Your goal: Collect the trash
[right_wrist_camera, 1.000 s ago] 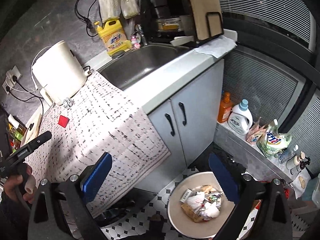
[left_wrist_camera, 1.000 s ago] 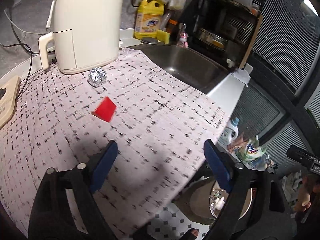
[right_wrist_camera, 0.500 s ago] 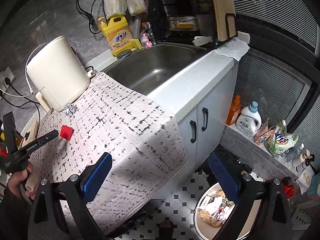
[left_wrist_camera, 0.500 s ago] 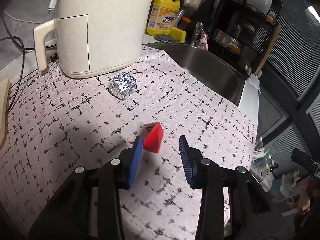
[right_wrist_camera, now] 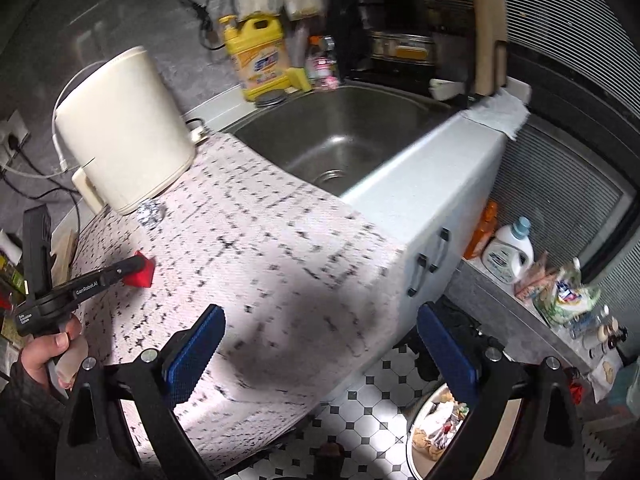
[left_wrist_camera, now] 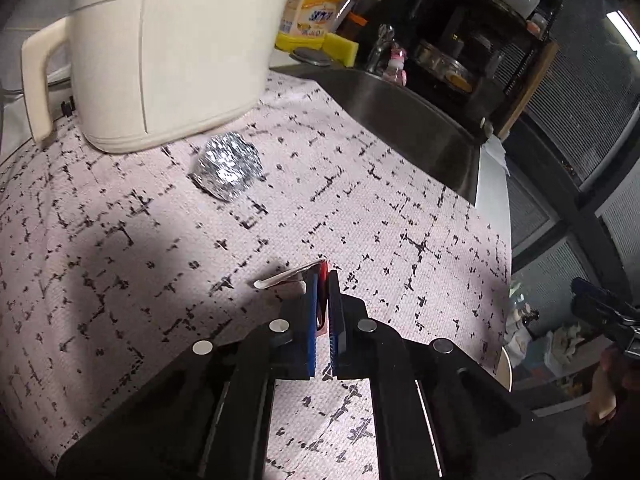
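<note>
My left gripper (left_wrist_camera: 324,280) is shut on a small red wrapper (left_wrist_camera: 322,304), squeezed flat between the blue pads on the patterned cloth (left_wrist_camera: 120,260). The right wrist view shows the same left gripper (right_wrist_camera: 140,266) holding the red wrapper (right_wrist_camera: 142,274) at the left of the counter. A crumpled foil ball (left_wrist_camera: 228,166) lies on the cloth beyond it, close to the cream appliance (left_wrist_camera: 160,40); the foil ball (right_wrist_camera: 150,214) also shows in the right wrist view. My right gripper (right_wrist_camera: 316,344) stands open over the counter's front edge, with nothing between its fingers.
A steel sink (right_wrist_camera: 340,140) sits right of the cloth, with a yellow detergent bottle (right_wrist_camera: 258,62) behind it. On the tiled floor stands a round bin (right_wrist_camera: 436,436) holding trash. Bottles and bags crowd a low ledge (right_wrist_camera: 532,280) on the right.
The left gripper came forward and down to the red wrapper and closed on it, flattening it. The right gripper swung left, away from the bin and toward the counter.
</note>
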